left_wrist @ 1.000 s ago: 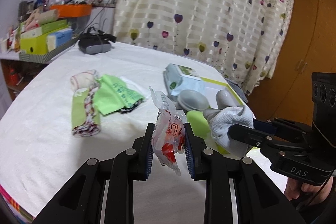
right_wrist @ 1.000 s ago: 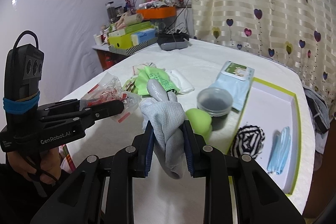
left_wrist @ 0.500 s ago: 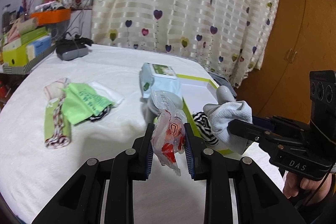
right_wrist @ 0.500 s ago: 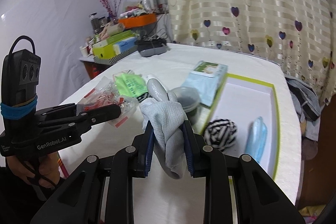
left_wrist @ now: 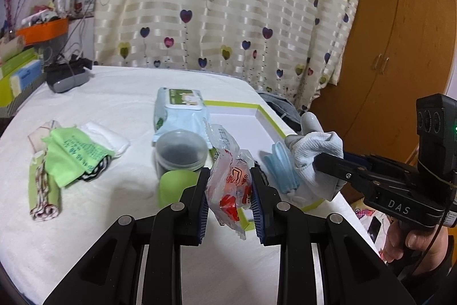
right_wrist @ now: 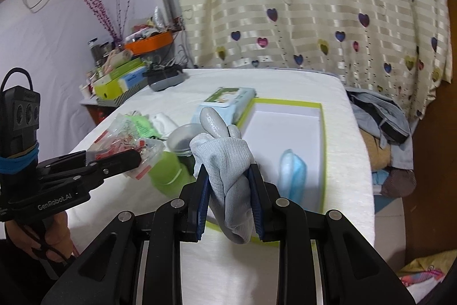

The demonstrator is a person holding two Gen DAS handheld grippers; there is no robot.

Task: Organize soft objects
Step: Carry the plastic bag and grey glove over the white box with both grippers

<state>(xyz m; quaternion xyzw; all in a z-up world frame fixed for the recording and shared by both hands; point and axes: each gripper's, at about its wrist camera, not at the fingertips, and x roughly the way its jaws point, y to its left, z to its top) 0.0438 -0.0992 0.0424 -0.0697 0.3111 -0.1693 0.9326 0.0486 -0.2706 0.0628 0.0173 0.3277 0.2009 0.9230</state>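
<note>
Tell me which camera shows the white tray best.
The right wrist view: the tray shows nearly whole, green rim all round, with a blue face mask inside. In the left wrist view only the tray's far corner shows; the gripped plastic packet and glove hide the rest.

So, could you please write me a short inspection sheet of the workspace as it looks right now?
Surface: table under a white cloth.
Job's things: white tray with green rim holds a blue face mask; wipes pack, green cloth and rolled towel lie on the cloth.
Clutter: lidded round tub, green cup, dark device.
Grippers: left tongs shut on a clear snack packet; right tongs shut on a grey glove.
Cables: wires by the dark device.
Surroundings: heart-print curtain, wooden wardrobe, cluttered shelf, clothes pile.
</note>
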